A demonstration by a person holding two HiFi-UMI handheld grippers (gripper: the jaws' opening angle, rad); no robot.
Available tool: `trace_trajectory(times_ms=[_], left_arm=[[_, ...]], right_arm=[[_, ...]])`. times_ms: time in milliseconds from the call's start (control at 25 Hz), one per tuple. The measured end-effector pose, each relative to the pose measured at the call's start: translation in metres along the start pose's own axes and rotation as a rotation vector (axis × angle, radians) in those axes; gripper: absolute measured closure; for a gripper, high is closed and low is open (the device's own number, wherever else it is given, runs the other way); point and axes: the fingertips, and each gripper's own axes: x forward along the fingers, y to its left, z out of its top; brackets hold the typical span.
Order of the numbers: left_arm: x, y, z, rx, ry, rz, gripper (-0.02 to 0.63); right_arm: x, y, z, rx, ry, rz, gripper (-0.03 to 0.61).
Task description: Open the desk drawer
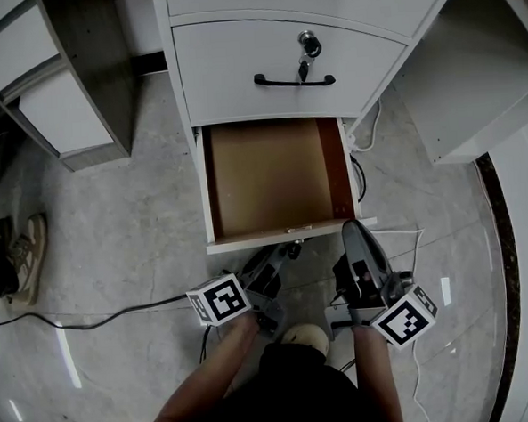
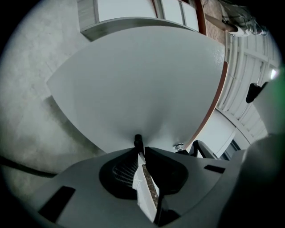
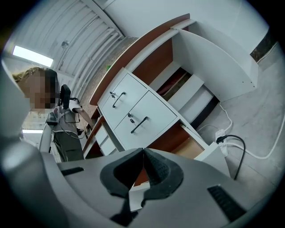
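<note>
The bottom desk drawer (image 1: 283,237) is pulled out, and its brown inside is bare. My left gripper (image 1: 289,249) sits low against the drawer's white front (image 2: 133,80). It is shut on a black bit that looks like the drawer handle (image 2: 138,140). Most of the handle is hidden behind the jaws. My right gripper (image 1: 355,234) hangs just off the drawer's front right corner, shut with nothing between its fingers. In the right gripper view (image 3: 142,152) the open drawer (image 3: 189,143) shows beyond the closed tips.
Above is a shut drawer with a black handle (image 1: 293,81) and a key (image 1: 308,44). A black cable (image 1: 92,319) crosses the marble floor at left, near a shoe (image 1: 30,256). A power strip (image 3: 220,136) with cords lies right of the desk. A white cabinet (image 1: 62,111) stands left.
</note>
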Motion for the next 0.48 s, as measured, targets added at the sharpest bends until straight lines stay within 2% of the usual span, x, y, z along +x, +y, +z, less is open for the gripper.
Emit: trace_trajectory(times_ms=[200, 400, 480], left_arm=[[-0.002, -0.001, -0.001, 0.088, 0.053, 0.006, 0.569], [-0.027, 0.007, -0.021, 0.102, 0.143, 0.024, 0.557], [-0.037, 0.000, -0.037, 0.105, 0.206, -0.008, 0.557]], right_arm=[[0.009, 0.004, -0.011, -0.061, 0.032, -0.010, 0.558], [0.013, 0.011, -0.015, -0.095, 0.019, 0.017, 0.558], [0.018, 0.013, -0.014, -0.111, 0.021, 0.024, 0.558]])
